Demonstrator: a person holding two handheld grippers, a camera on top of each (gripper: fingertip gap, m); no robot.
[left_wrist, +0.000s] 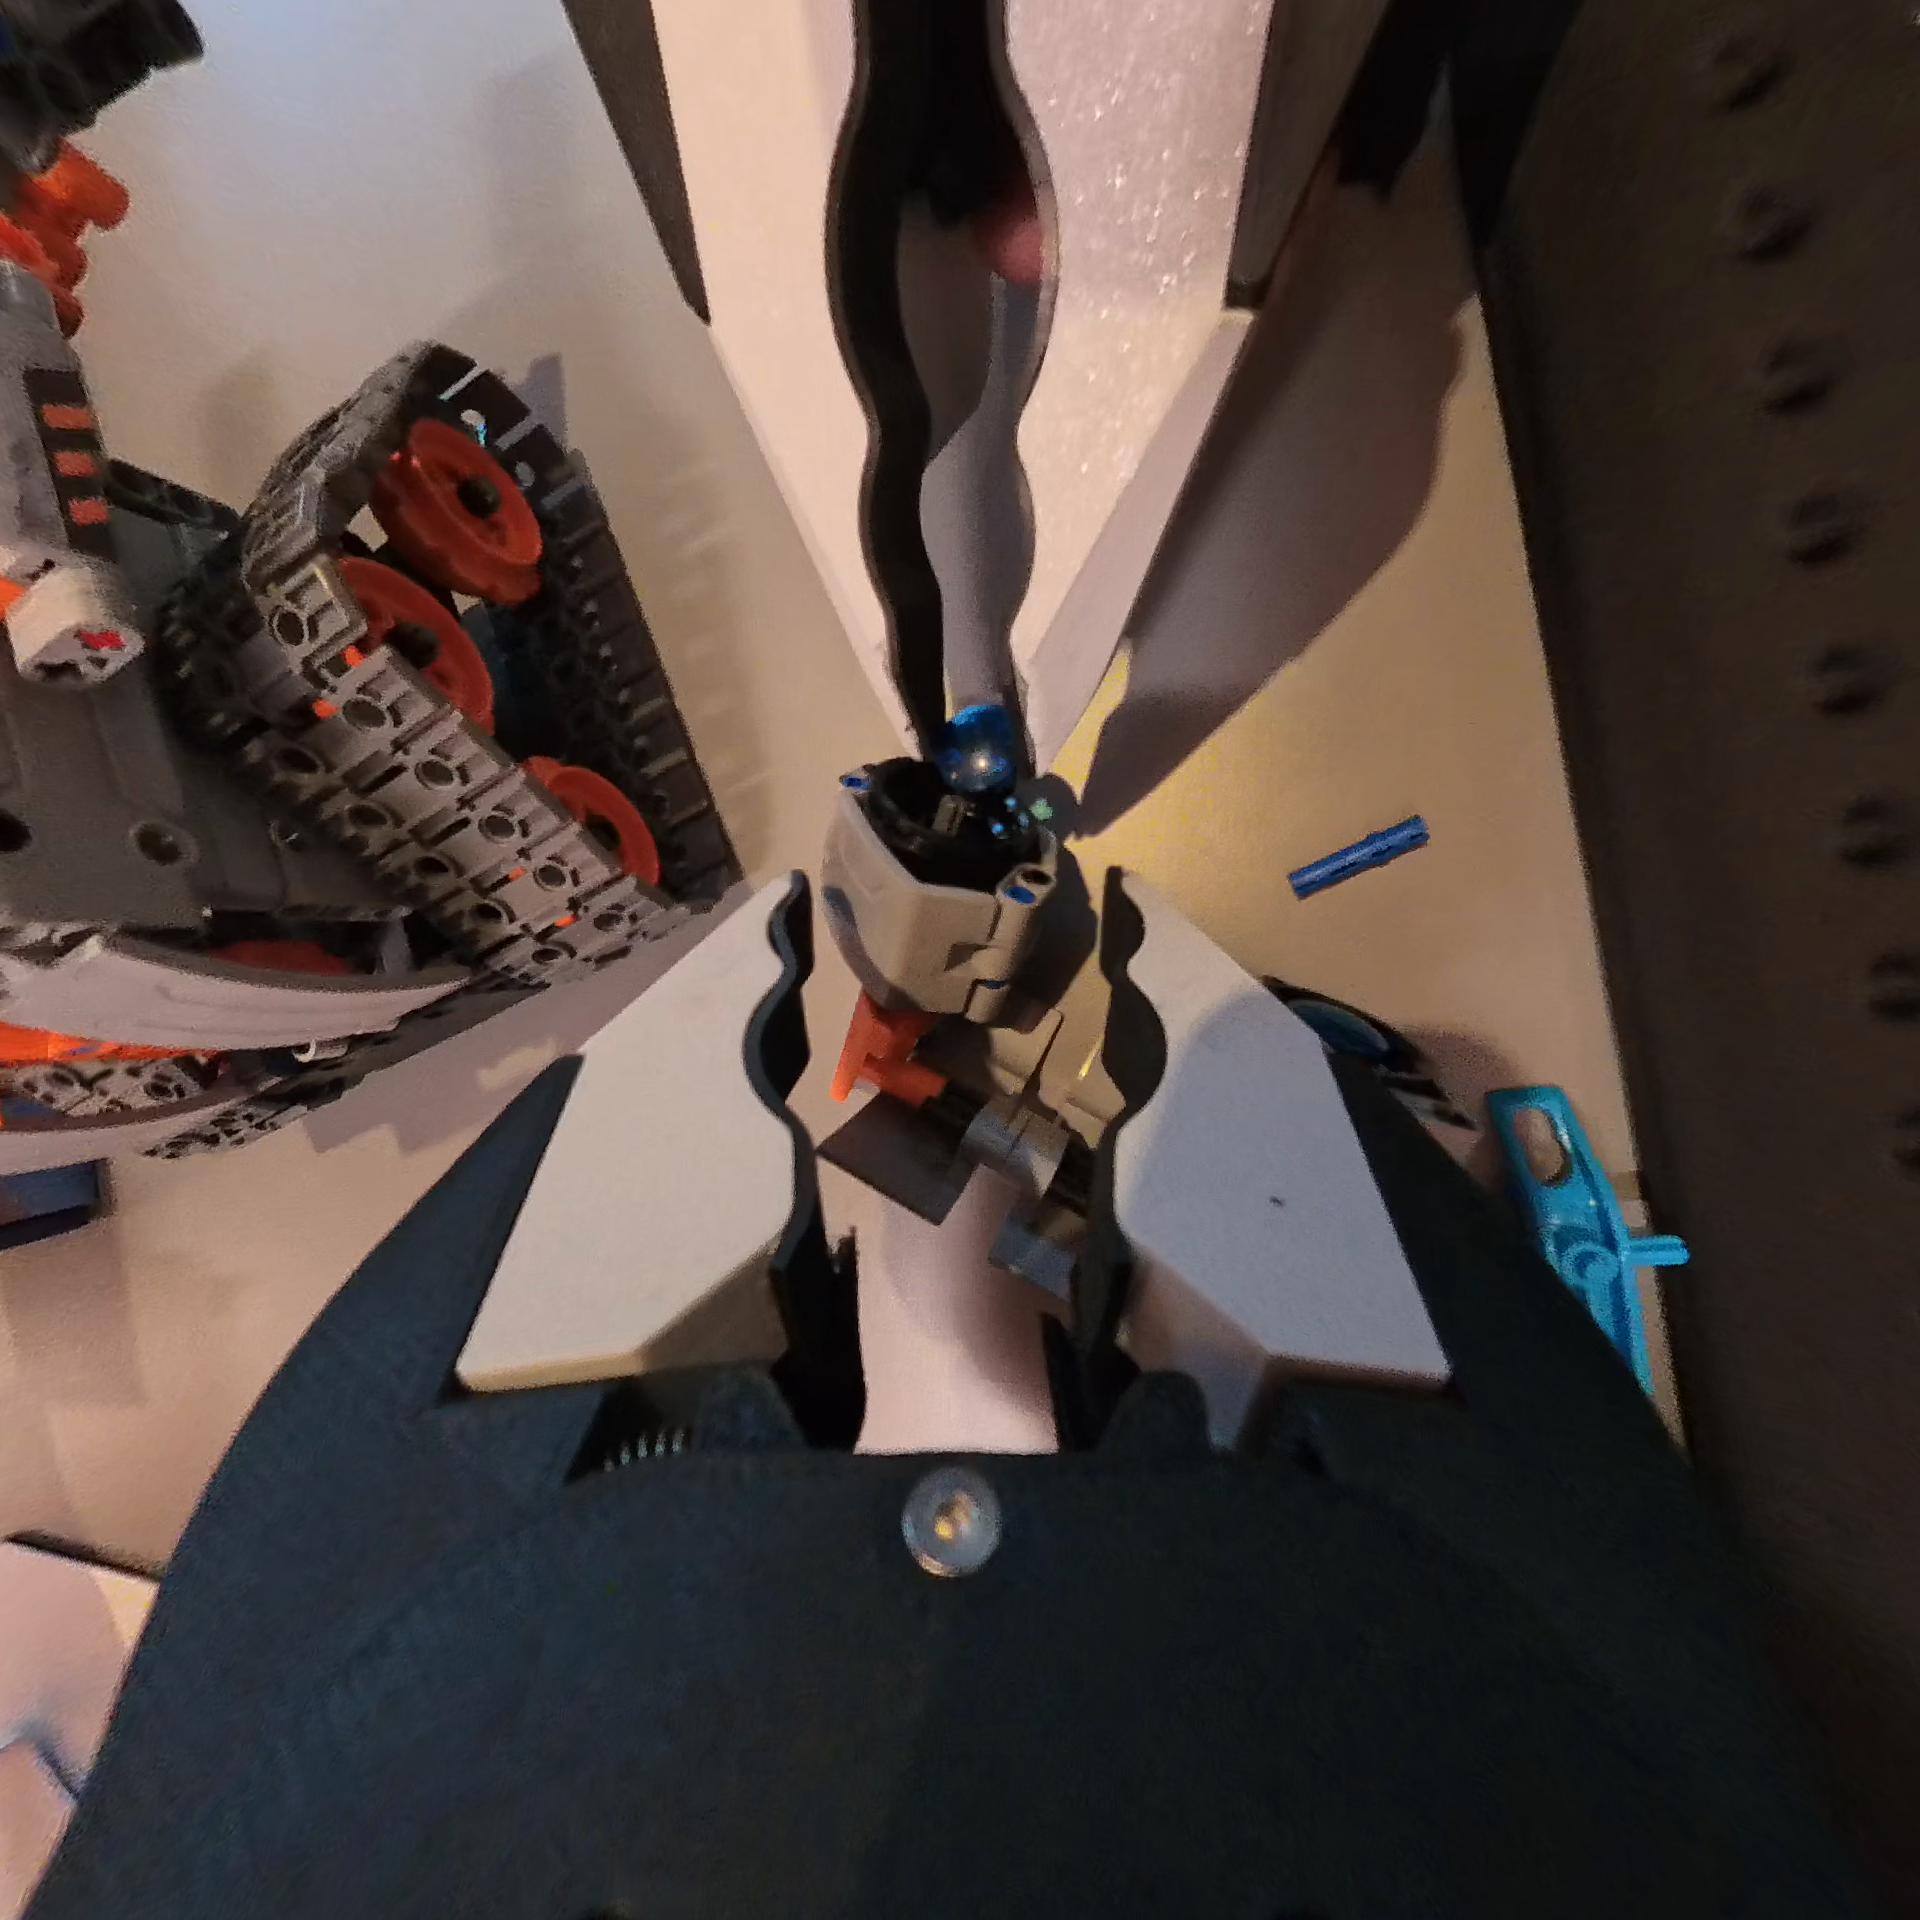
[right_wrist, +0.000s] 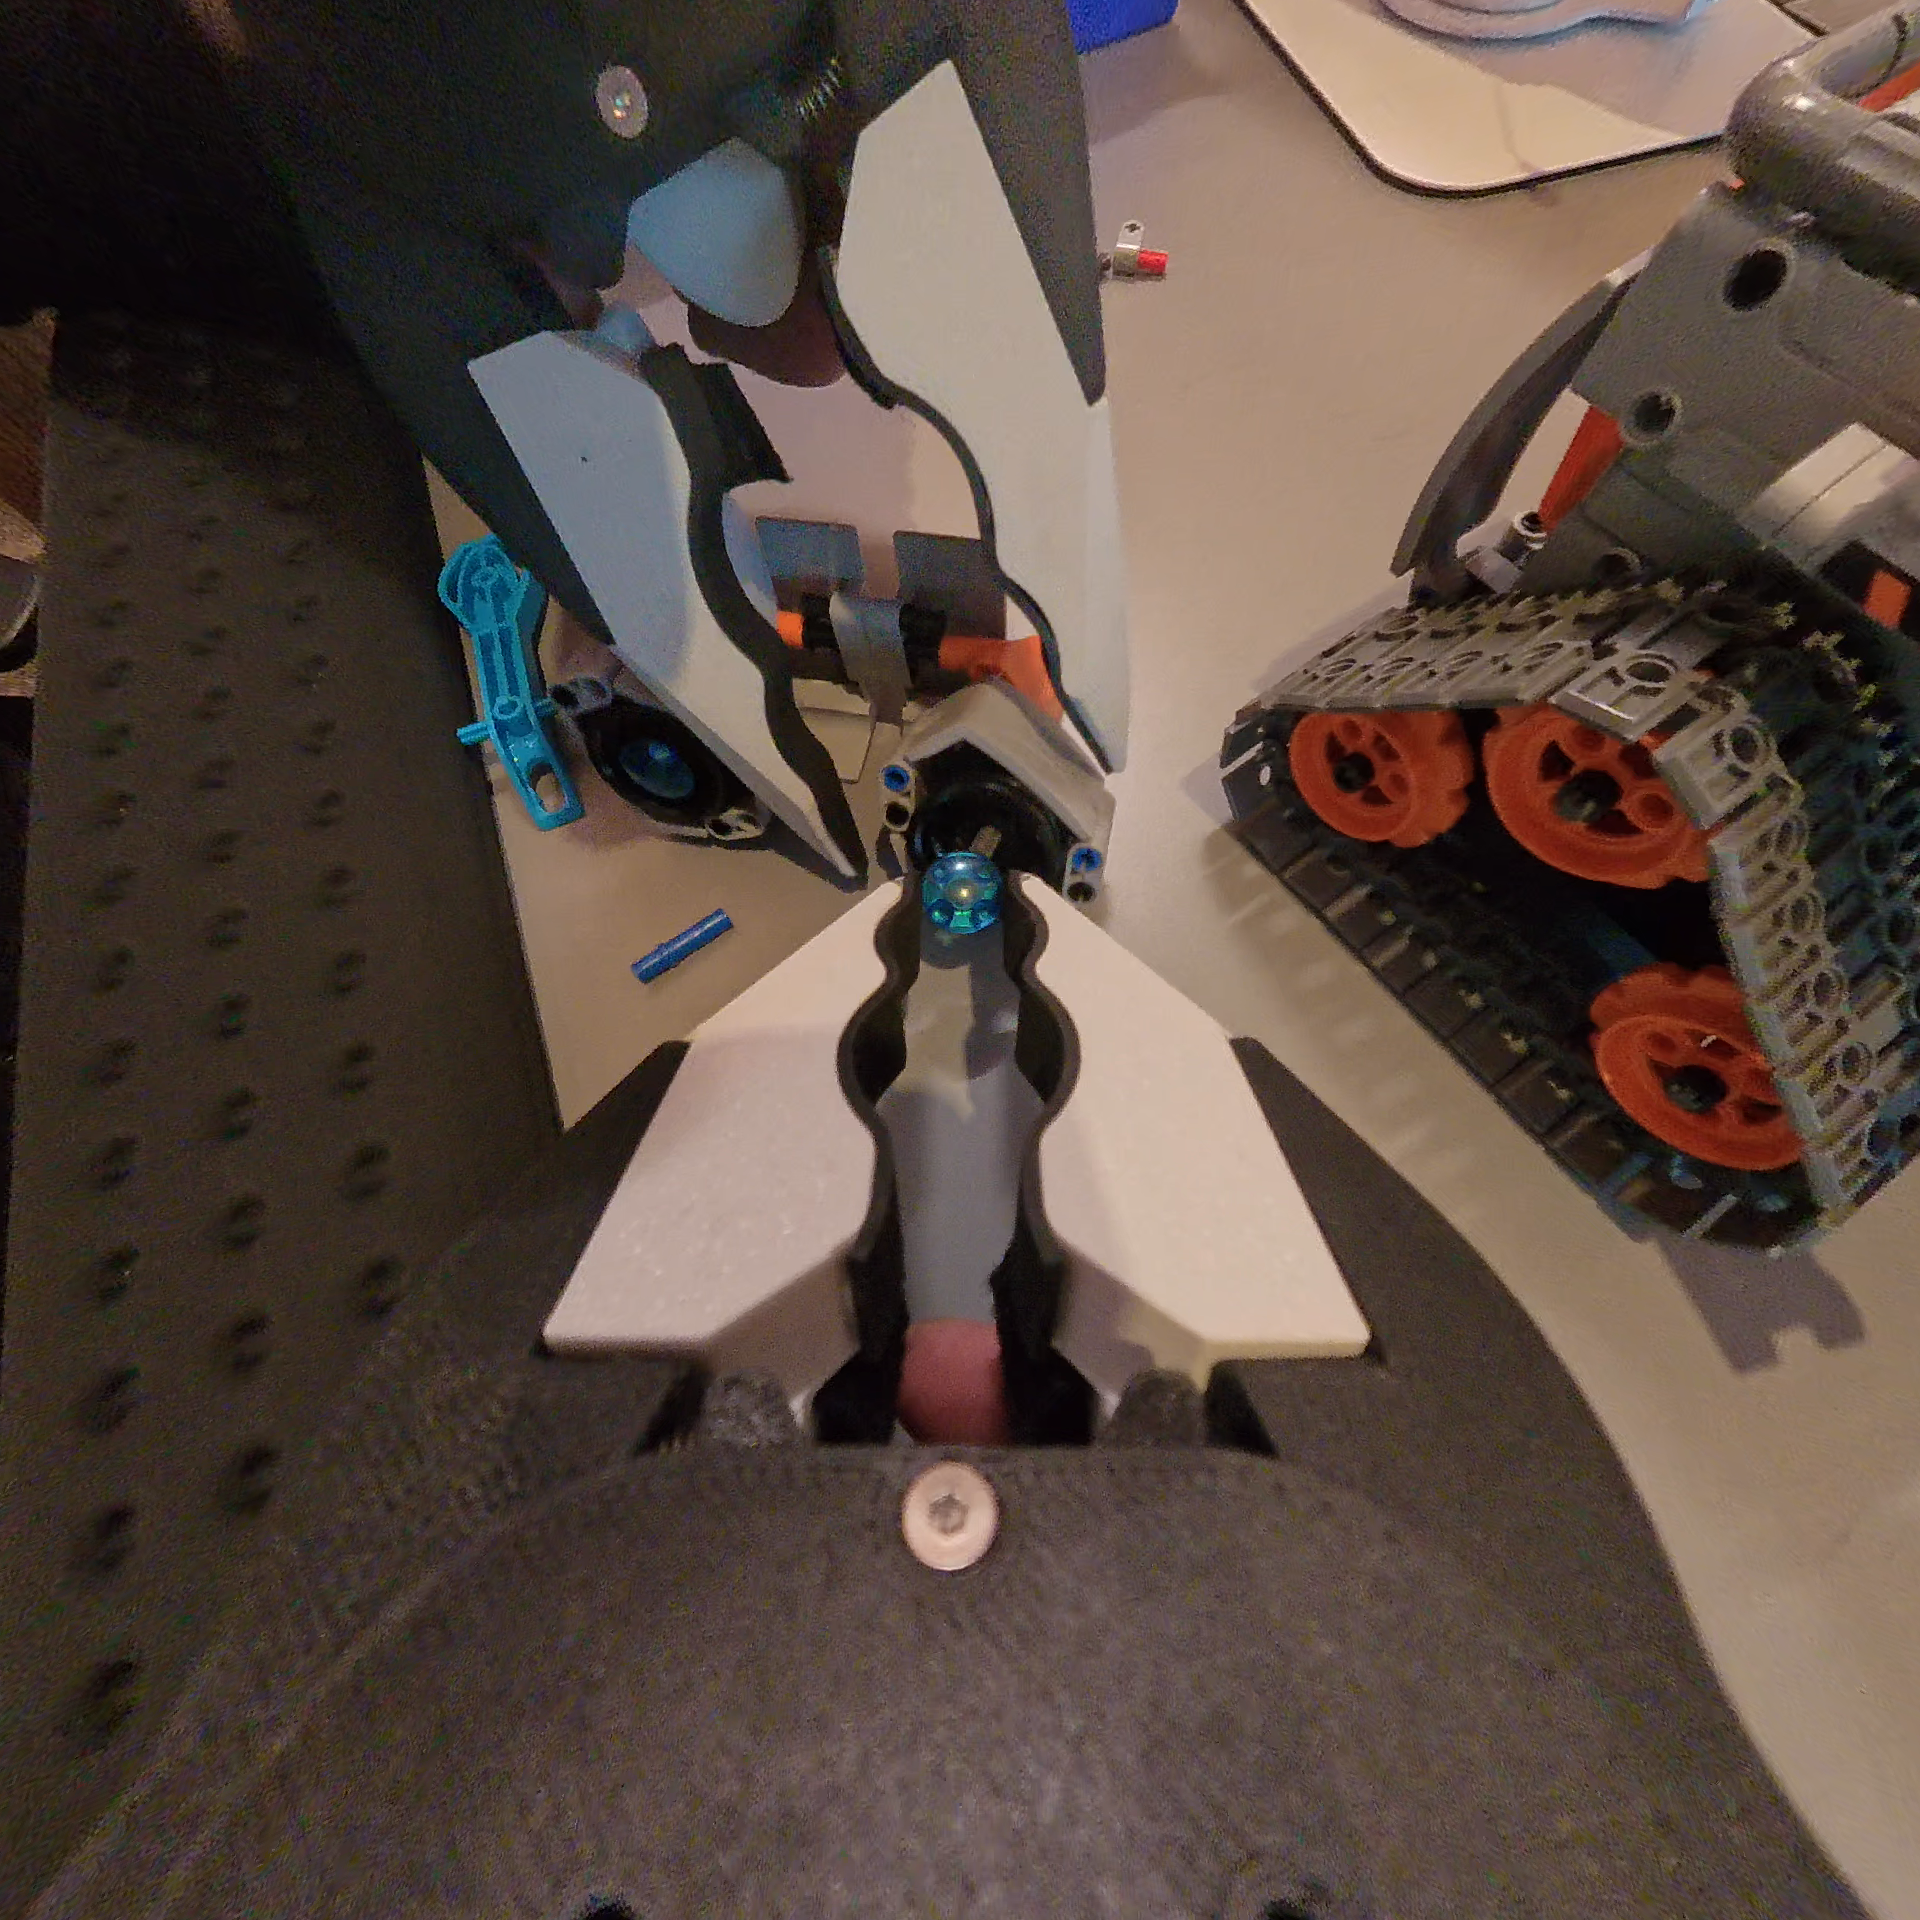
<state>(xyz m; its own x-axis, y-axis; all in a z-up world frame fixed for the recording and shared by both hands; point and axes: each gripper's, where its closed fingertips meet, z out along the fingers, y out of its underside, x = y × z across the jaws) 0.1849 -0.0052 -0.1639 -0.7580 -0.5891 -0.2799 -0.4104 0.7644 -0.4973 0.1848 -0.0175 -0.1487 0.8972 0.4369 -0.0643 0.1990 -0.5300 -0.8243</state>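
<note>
My left gripper (left_wrist: 951, 904) is shut on a small grey brick assembly (left_wrist: 935, 914) with a black round socket on top and orange parts below, held above the table. My right gripper (left_wrist: 971, 727) comes in from the far side and is shut on a small translucent blue round piece (left_wrist: 977, 748), which sits at the socket's rim. In the right wrist view the blue piece (right_wrist: 961, 894) is pinched at the tips of my right gripper (right_wrist: 961, 902), right against the socket of the assembly (right_wrist: 997, 774). My left gripper (right_wrist: 982, 816) reaches down from above.
A tracked vehicle model (left_wrist: 416, 675) with orange wheels stands beside the grippers (right_wrist: 1610, 883). A blue pin (right_wrist: 681, 945), a teal lever piece (right_wrist: 504, 686) and a black round part (right_wrist: 655, 764) lie on the table by a dark perforated board (right_wrist: 208, 935). A small grey-and-red piece (right_wrist: 1138, 260) lies farther off. My two grippers' fingertips are within a few centimetres of each other.
</note>
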